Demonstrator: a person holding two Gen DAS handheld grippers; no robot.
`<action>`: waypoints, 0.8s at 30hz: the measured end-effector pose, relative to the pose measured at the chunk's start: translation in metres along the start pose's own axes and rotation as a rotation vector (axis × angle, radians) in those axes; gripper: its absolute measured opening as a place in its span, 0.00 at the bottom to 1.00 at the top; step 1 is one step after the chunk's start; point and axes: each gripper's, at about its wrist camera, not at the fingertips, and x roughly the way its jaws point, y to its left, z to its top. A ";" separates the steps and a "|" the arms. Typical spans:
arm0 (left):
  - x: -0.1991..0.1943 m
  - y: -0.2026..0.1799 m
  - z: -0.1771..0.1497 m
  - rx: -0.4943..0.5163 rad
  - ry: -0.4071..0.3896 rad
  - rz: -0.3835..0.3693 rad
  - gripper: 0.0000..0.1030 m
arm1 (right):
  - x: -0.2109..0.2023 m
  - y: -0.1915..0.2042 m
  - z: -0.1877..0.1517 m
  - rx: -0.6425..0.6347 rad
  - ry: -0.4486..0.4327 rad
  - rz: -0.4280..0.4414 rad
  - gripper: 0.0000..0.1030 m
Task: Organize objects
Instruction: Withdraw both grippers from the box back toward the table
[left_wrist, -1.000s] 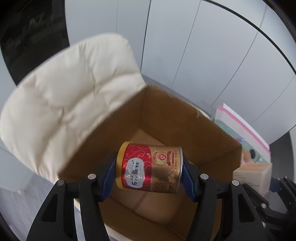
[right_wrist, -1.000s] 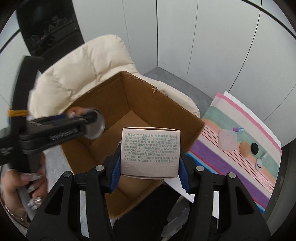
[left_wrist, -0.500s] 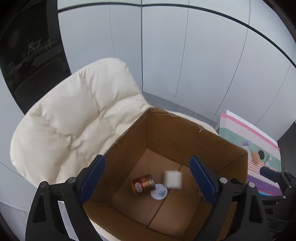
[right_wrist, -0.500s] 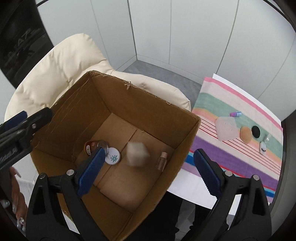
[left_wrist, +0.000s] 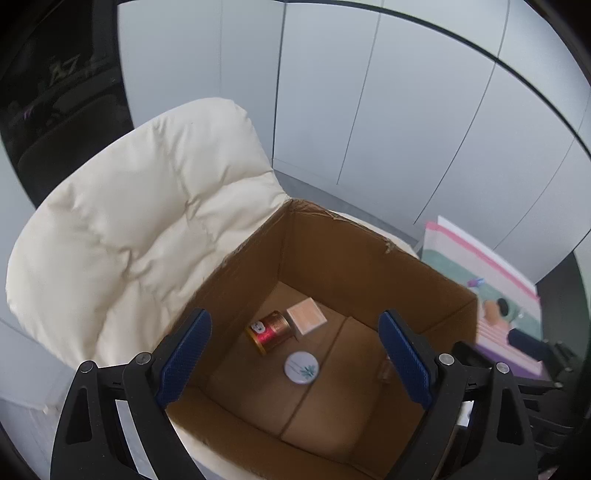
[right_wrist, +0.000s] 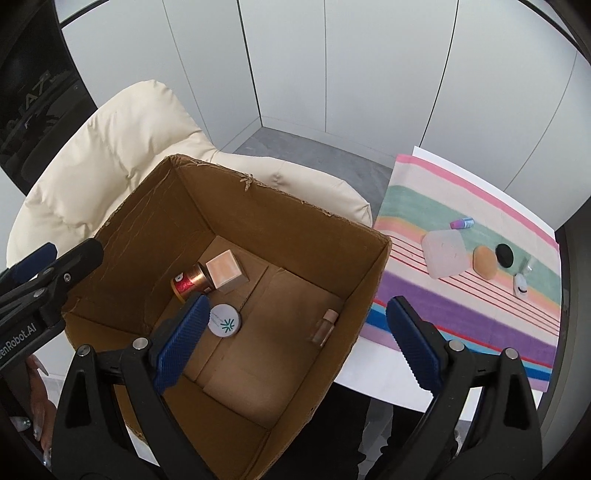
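Observation:
An open cardboard box (left_wrist: 369, 254) (right_wrist: 295, 218) stands on a cream cushioned chair (left_wrist: 147, 206) (right_wrist: 122, 147). On its floor lie a red and gold can (left_wrist: 270, 331) (right_wrist: 190, 282) on its side, a pale pink carton (left_wrist: 306, 316) (right_wrist: 226, 271) touching it, a round white lid (left_wrist: 301, 368) (right_wrist: 224, 320) and a small vial (right_wrist: 324, 325). My left gripper (left_wrist: 295, 360) hangs open above the box with nothing between its blue pads. Over the box's right half, my right gripper (right_wrist: 295, 343) is open and empty too.
A striped cloth (right_wrist: 480, 295) (left_wrist: 509, 295) covers a table right of the box, with a white square pad (right_wrist: 443, 253), a tan sponge (right_wrist: 484, 263), a black disc (right_wrist: 504, 254), a small purple tube (right_wrist: 461, 223) and a white item (right_wrist: 521, 283). A hand (right_wrist: 37, 406) shows at lower left.
Both grippers opened. The can dropped from the left one and the carton from the right one; both now lie on the box floor.

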 end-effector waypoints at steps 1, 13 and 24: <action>-0.005 0.001 -0.002 -0.010 0.015 0.005 0.90 | -0.002 -0.001 -0.001 0.000 0.008 -0.002 0.95; -0.067 -0.009 -0.049 0.056 0.100 0.011 0.90 | -0.075 -0.009 -0.052 -0.020 0.000 -0.010 0.95; -0.091 -0.018 -0.101 0.097 0.147 -0.066 0.90 | -0.121 -0.012 -0.105 0.045 0.013 -0.012 0.95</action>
